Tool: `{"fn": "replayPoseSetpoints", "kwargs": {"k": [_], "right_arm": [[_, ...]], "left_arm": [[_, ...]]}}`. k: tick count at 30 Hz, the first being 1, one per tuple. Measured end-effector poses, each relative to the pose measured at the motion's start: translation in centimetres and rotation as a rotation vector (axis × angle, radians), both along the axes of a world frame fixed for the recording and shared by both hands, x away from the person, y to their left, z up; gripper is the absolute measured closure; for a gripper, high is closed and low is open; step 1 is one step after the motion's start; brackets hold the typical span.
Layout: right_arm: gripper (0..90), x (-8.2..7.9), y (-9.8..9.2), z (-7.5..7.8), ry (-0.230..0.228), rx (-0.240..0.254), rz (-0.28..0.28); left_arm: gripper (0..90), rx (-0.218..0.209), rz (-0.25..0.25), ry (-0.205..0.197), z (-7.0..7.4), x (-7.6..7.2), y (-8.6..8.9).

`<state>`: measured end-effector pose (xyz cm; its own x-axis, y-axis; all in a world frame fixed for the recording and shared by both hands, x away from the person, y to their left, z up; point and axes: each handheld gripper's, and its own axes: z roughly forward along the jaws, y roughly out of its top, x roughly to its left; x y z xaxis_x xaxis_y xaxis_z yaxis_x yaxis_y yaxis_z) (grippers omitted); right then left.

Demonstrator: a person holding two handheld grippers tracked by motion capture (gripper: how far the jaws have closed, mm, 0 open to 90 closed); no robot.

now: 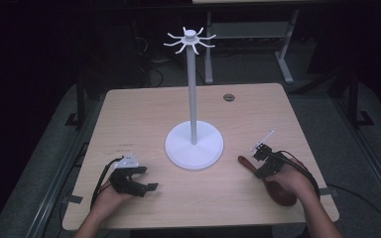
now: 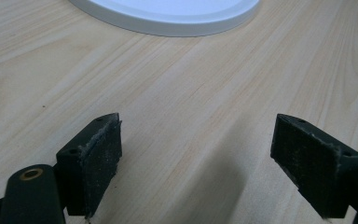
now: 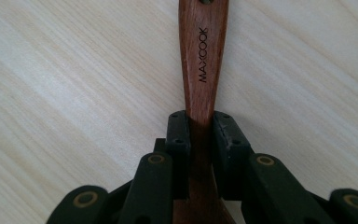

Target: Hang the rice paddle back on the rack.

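The right tongs (image 3: 200, 135) were clamped on the handle of a wooden spoon (image 3: 204, 56), both pads pressing its flanks just above where the handle widens toward the bowl. The spoon lay on the surface (image 1: 144, 114) at the person's right, its bowl under the right hand (image 1: 290, 181) and its handle tip pointing toward the white stand (image 1: 194, 144). It looked stiff, light and smoothly finished, so it would probably not bend but might pivot in a narrow grip; holding nearer the bowl seemed the steadier choice. The left tongs (image 2: 196, 154) stood wide with nothing between them, near the stand's round base.
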<state>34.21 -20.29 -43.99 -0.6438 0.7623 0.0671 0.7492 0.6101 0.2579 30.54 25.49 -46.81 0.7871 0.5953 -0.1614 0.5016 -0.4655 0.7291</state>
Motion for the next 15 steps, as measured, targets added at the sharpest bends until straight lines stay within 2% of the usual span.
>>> {"fn": "replayPoseSetpoints", "kwargs": {"k": [3,4,6,9,10,13,15], "right_arm": [[77.4,-0.1,-0.3,0.2,-0.021,0.024,-0.001],[77.4,-0.2,-0.5,0.4,-0.041,0.036,0.012],[77.4,-0.3,-0.7,0.7,-0.054,0.071,0.015],[77.4,-0.5,-1.1,1.2,-0.096,0.109,0.009],[77.4,-0.5,-1.1,1.2,-0.096,0.109,0.009],[77.5,-0.8,-1.7,1.8,-0.176,0.177,0.019],[77.4,-1.0,-2.0,2.0,-0.203,0.204,0.018]], "left_arm": [[15.7,-0.002,0.000,0.001,0.0,0.0,0.0],[15.6,-0.002,0.000,0.001,0.0,0.0,0.0],[15.7,0.001,-0.002,0.001,0.0,0.0,0.0],[15.7,-0.001,-0.001,-0.001,0.0,0.0,0.0],[15.7,-0.001,-0.002,-0.001,0.0,0.0,0.0],[15.7,-0.001,-0.002,-0.001,0.0,0.0,0.0],[15.7,-0.002,-0.001,0.001,0.0,0.0,0.0]]}}
